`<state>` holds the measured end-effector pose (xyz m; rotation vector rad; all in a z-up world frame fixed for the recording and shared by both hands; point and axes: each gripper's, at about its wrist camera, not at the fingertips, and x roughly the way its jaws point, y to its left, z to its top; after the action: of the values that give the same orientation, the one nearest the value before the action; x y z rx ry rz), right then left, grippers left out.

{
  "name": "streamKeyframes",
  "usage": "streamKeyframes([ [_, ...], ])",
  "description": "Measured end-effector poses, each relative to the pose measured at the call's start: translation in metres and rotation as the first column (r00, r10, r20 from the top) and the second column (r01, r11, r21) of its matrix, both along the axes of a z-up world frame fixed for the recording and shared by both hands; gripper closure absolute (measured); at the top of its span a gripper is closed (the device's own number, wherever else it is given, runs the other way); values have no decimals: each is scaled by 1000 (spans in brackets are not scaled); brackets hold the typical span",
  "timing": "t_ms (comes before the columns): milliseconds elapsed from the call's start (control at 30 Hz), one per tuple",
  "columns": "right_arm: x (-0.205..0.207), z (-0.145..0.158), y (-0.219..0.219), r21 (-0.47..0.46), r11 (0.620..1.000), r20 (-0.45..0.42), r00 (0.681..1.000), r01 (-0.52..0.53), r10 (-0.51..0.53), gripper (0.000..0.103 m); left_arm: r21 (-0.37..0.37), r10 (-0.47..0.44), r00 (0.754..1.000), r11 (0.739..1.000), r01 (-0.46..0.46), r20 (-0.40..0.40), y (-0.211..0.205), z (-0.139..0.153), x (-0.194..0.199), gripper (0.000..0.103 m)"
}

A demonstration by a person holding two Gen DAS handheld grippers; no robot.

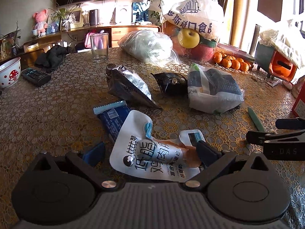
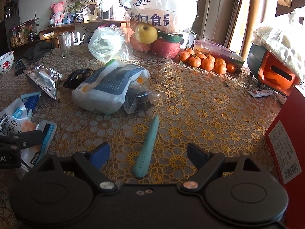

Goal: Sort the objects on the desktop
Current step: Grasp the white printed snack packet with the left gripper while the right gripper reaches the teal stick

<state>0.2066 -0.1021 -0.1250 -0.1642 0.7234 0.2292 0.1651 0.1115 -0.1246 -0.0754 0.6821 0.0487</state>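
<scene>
My left gripper (image 1: 150,152) is open, its jaws on either side of a white chicken-breast snack pouch (image 1: 152,152) lying on the patterned tablecloth; the right finger touches the pouch. A dark blue wrapper (image 1: 112,118) lies under the pouch. A silver bag (image 1: 127,84), a black packet (image 1: 171,83) and a white-and-blue bag (image 1: 213,89) lie beyond. My right gripper (image 2: 148,154) is open over a teal stick-shaped tool (image 2: 146,148), which lies between its fingers. The pouch (image 2: 17,126) shows at the left of the right wrist view.
A glass (image 1: 99,46), a mushroom bowl (image 1: 9,72), a remote (image 1: 35,75), a clear plastic bag (image 1: 148,46), a fruit pile under a white bag (image 1: 190,19), tangerines (image 2: 207,63), an orange box (image 2: 274,74) and a red carton (image 2: 289,143) stand around the table.
</scene>
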Motion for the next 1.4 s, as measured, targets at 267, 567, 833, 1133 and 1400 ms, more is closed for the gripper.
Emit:
streamKeyframes([
  [267,2,1,-2,23,1000,-34,999,16,-15,18,30,-19,999,999,18,40,-4,3,-7,46],
  [567,0,5,4,44,999,-60,998,-9,12,49,7,-49,997,999,49,64,-1,4,-10,65],
  [833,0,8,8,32,999,-63,998,-25,26,76,-26,-63,995,998,66,79,0,3,-11,80],
  [1133,-1,10,8,7,1000,-60,998,2,-2,90,-75,-63,994,995,69,84,5,4,-11,84],
  [1400,-3,14,3,-5,999,-51,998,37,-37,90,-109,-54,994,992,65,95,8,7,-14,84],
])
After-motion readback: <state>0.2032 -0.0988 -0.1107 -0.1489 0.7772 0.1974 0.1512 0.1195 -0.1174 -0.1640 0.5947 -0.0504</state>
